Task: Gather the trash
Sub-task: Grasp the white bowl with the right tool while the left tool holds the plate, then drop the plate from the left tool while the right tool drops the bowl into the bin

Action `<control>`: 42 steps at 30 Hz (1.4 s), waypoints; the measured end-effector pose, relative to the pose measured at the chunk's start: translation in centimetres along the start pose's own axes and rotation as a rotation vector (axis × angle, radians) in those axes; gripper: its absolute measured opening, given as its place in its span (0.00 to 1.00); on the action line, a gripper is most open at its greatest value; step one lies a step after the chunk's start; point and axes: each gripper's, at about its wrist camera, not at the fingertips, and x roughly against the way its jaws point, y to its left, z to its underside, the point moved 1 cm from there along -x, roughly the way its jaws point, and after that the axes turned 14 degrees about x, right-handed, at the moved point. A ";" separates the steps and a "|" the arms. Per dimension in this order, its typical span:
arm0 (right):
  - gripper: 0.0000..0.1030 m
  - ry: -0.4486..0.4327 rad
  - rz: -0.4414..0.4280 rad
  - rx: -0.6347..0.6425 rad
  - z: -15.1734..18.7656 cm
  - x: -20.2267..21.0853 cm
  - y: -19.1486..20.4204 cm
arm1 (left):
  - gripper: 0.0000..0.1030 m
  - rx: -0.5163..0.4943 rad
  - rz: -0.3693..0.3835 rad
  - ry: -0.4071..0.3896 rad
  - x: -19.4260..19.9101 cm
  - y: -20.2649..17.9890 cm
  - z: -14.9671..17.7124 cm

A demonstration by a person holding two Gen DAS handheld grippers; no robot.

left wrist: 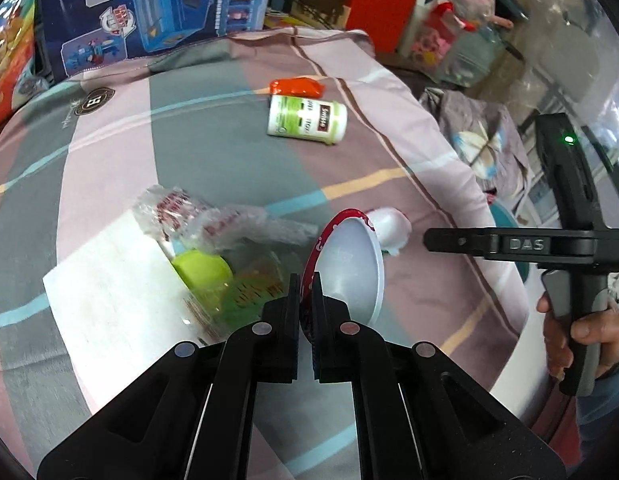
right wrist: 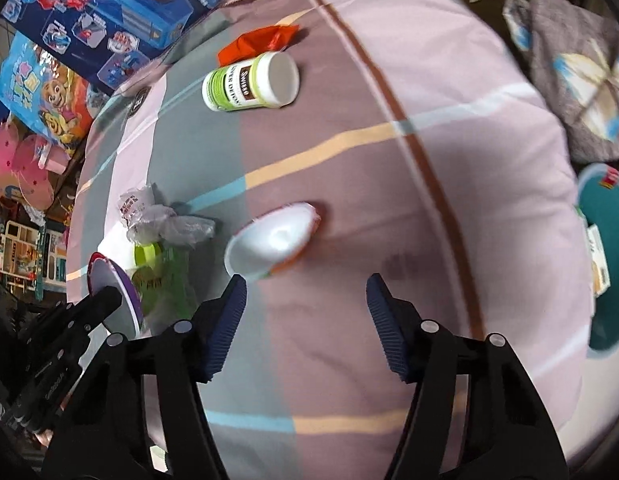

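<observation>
Striped bedspread (right wrist: 389, 80): left gripper (left wrist: 305, 292) pinches the paper bowl (left wrist: 349, 264); right gripper (right wrist: 305, 300), wide open, should straddle the tipped cup (right wrist: 273, 240) squarely.

bowl (left wrist: 349, 256): glossy plastic | bedsheet (left wrist: 213, 152): matt cloth | wrapper (left wrist: 213, 220): crinkled clear film

Left gripper (left wrist: 305, 292): jaws nearly closed, clamped on the rim of a paper bowl (left wrist: 349, 264). Right gripper (right wrist: 305, 300): jaws spread wide, holding nothing. From the left wrist, the person's right hand (left wrist: 581, 332) grips its handle at 3 o'clock.
</observation>
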 end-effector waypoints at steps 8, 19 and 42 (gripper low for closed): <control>0.28 0.040 -0.012 0.026 -1.7 -3.5 0.2 | 0.05 0.031 -0.017 0.012 -1.2 0.8 -1.4; 0.05 -0.025 0.003 0.040 0.2 0.3 -2.7 | 0.05 -0.034 -0.006 0.047 -2.6 -2.9 -1.8; 0.05 -0.314 0.195 -0.404 14.2 17.6 -26.6 | 0.05 -0.446 0.145 0.166 -9.9 -30.1 1.4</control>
